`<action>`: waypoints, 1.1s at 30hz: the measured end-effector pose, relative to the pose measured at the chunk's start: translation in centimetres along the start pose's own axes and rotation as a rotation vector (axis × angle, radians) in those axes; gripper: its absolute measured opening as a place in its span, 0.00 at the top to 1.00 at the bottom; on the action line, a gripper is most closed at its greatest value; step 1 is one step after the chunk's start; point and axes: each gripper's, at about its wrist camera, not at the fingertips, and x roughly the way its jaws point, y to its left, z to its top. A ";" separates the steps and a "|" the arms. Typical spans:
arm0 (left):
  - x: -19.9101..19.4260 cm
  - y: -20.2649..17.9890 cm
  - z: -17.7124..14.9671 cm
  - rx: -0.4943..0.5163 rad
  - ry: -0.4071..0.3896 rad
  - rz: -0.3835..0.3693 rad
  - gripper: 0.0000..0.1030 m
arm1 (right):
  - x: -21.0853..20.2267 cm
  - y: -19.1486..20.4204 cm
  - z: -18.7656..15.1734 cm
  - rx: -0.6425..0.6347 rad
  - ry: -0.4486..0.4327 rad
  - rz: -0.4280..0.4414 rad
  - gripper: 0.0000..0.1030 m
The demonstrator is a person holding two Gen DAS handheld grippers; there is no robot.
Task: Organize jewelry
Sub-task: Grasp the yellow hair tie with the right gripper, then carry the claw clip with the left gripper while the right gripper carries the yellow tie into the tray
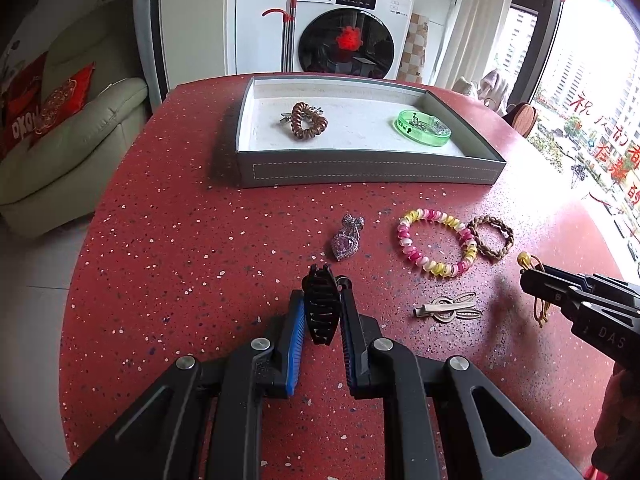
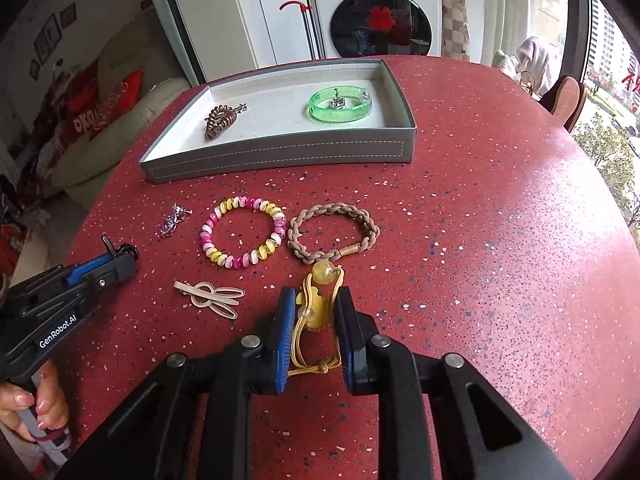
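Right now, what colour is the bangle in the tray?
Translucent green bangle, clearest in the right wrist view, inside the grey tray.

Black claw point(image 1: 322, 304), blue ribbed pads point(image 1: 295, 340)

A home is showing itself here: a front-loading washing machine point(image 1: 347, 36) is standing behind the red speckled worktop point(image 1: 200, 240), and a pale sofa point(image 1: 80, 128) (with red cushions) is sitting alongside.
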 end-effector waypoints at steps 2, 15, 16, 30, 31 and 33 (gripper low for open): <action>-0.1 0.1 0.2 -0.001 -0.004 -0.001 0.65 | -0.3 -0.2 0.3 0.013 -0.008 0.011 0.78; -0.9 1.2 4.2 -0.016 -0.058 -0.007 0.65 | -1.6 -0.4 5.6 0.034 -0.070 0.077 0.78; -0.9 1.2 4.8 -0.011 -0.064 -0.006 0.65 | -1.7 -0.4 6.2 0.032 -0.076 0.078 0.78; 3.4 1.3 13.1 0.015 -0.049 -0.033 0.65 | 3.3 -0.7 14.6 0.034 -0.036 0.102 0.78; 4.0 1.3 13.5 0.023 -0.041 -0.031 0.65 | 3.9 -0.8 14.9 0.038 -0.025 0.103 0.78; 5.1 1.0 14.0 0.040 -0.020 -0.032 0.65 | 5.1 -1.1 15.3 0.049 -0.002 0.109 0.78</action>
